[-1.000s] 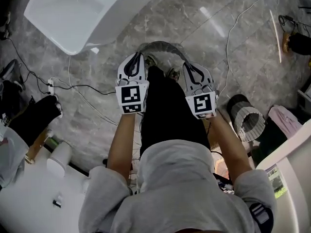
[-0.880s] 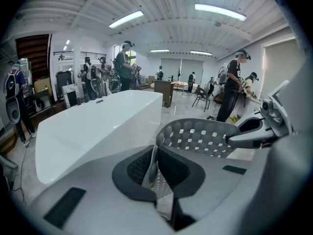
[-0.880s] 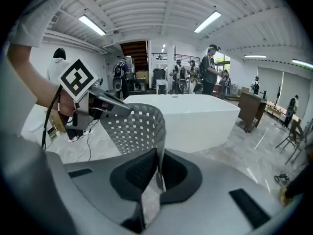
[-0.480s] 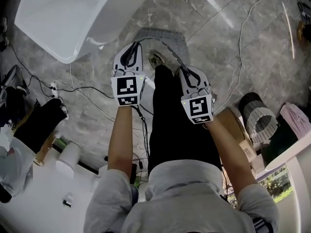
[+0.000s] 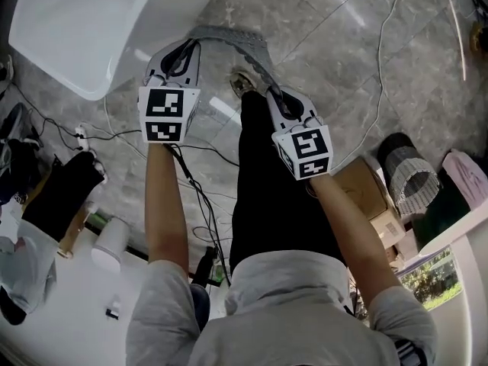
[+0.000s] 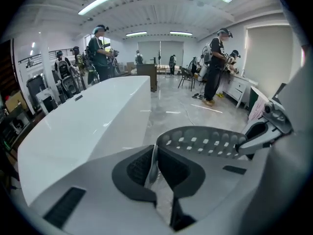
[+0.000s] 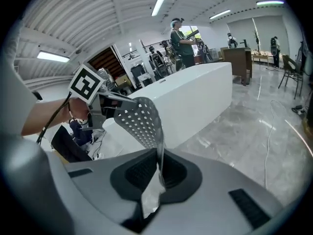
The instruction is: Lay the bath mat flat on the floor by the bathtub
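Bath mat (image 5: 232, 40): grey, flexible, pierced with rows of small square holes; held off the floor (image 5: 351, 67) as a bowed strip strung between the two grippers, at the far centre of the head view, just right of the bathtub's rounded end. Left gripper (image 5: 177, 52): jaws drawn together on one thin edge of the mat, which runs from the pads out to the right in the left gripper view. Right gripper (image 5: 273, 91): jaws likewise pinched on the opposite edge, the mat rising from the pads and curling leftward toward the other gripper. Both point downward, marker cubes facing up. Bathtub (image 5: 84, 29): white, freestanding, far left, its long side stretching away in both gripper views. Floor: grey marbled tile, glossy, crossed by loose cables (image 5: 122, 133) at the left. Person's leg (image 5: 267, 197): black trousers, standing between the two arms, with a shoe (image 5: 242, 82) just near of the mat. Cardboard box (image 5: 364, 191): on the floor at the right, well apart from the mat. Status of task, as judged: mat is picked up and brought to the tub's side; no part of it can be seen resting on the tile. Outstanding: lower it the rest of the way, draw the bowed middle out flat alongside the tub, part both sets of jaws.
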`<control>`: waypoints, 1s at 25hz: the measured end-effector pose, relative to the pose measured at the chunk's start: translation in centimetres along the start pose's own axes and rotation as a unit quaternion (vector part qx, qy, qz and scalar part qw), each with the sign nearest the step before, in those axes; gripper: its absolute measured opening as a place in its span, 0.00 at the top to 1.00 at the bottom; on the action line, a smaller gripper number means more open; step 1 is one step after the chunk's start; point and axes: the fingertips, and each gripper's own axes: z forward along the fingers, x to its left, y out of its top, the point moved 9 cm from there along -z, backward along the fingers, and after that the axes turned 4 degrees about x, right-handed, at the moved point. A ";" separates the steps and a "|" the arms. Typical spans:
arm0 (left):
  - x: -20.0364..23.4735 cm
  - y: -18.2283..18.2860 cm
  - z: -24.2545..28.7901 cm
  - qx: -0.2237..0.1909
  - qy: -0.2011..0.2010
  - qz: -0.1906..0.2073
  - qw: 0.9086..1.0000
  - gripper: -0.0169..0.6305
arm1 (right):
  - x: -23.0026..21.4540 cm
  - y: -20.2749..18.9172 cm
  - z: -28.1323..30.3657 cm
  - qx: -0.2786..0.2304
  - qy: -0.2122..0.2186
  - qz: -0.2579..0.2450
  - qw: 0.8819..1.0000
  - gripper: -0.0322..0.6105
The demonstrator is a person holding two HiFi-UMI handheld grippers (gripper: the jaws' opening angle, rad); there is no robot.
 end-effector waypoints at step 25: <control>3.6 8.3 13.5 -0.036 -0.053 0.038 0.997 0.93 | -10.2 7.9 5.2 -0.016 -0.147 0.040 0.988 0.92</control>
